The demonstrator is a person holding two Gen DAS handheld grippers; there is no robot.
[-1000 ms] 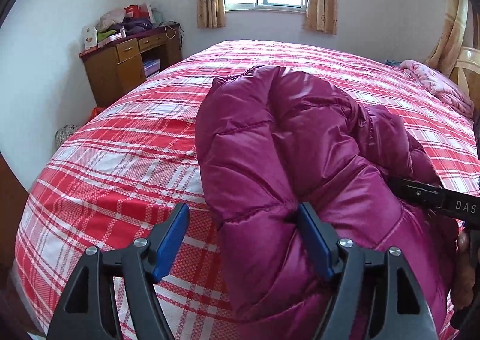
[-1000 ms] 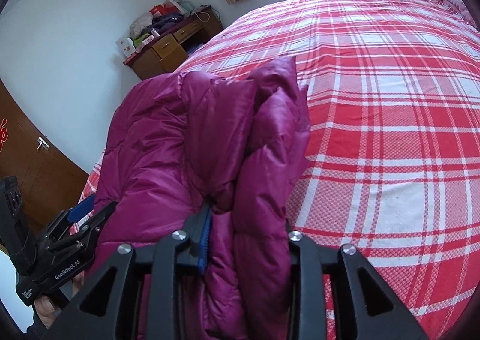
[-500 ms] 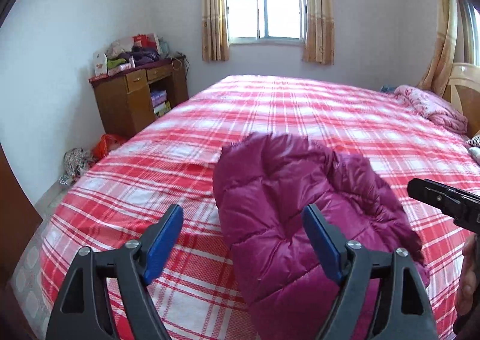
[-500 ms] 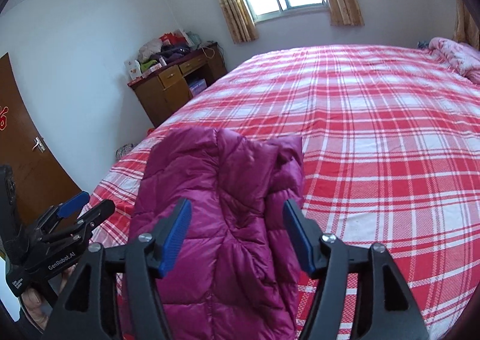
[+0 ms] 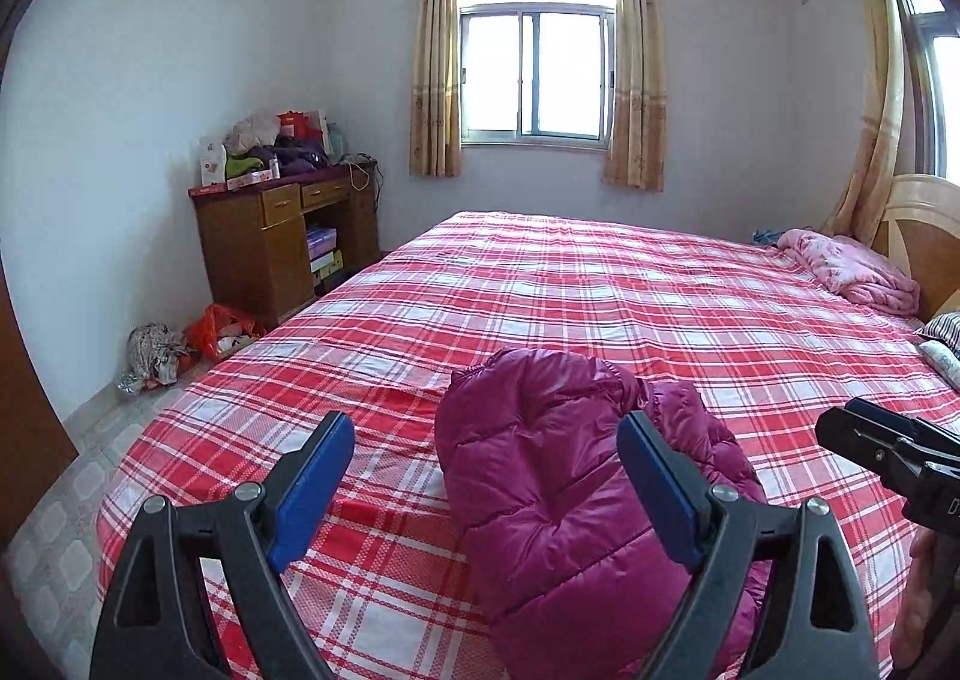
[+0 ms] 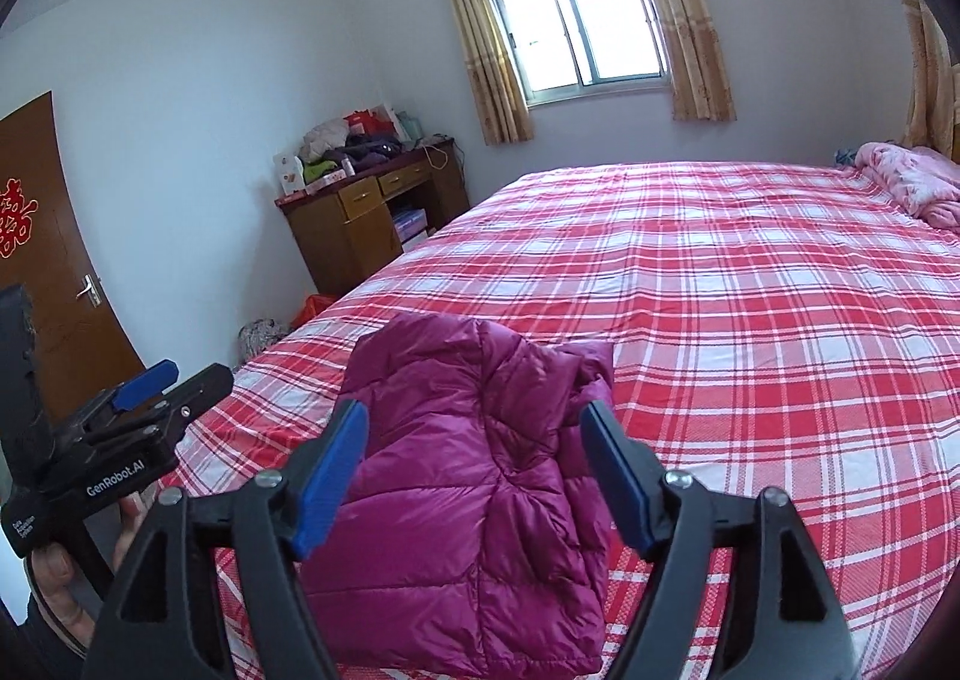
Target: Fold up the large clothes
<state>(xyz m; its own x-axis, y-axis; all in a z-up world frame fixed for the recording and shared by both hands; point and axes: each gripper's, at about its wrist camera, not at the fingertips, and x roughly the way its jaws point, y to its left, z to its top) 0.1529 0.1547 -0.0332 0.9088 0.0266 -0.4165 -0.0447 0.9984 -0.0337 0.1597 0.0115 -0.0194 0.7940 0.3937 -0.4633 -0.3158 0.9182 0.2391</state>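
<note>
Magenta quilted nylon: one jacket (image 5: pixel 576 494) lies folded in a bundle on the bed (image 5: pixel 660 296), near its foot-end edge, closer to the left corner. Two grippers hover above it, and neither touches it. The left gripper (image 5: pixel 486 476) has its jaws spread wide, empty; the right gripper (image 6: pixel 474 470) is likewise splayed apart, holding nothing. Plaid sheet runs bare beyond the jacket toward the window (image 5: pixel 537 74). One pink blanket (image 5: pixel 852 272) is heaped by the headboard. One desk (image 5: pixel 282 242) stands against the wall, clothes piled on top.
</note>
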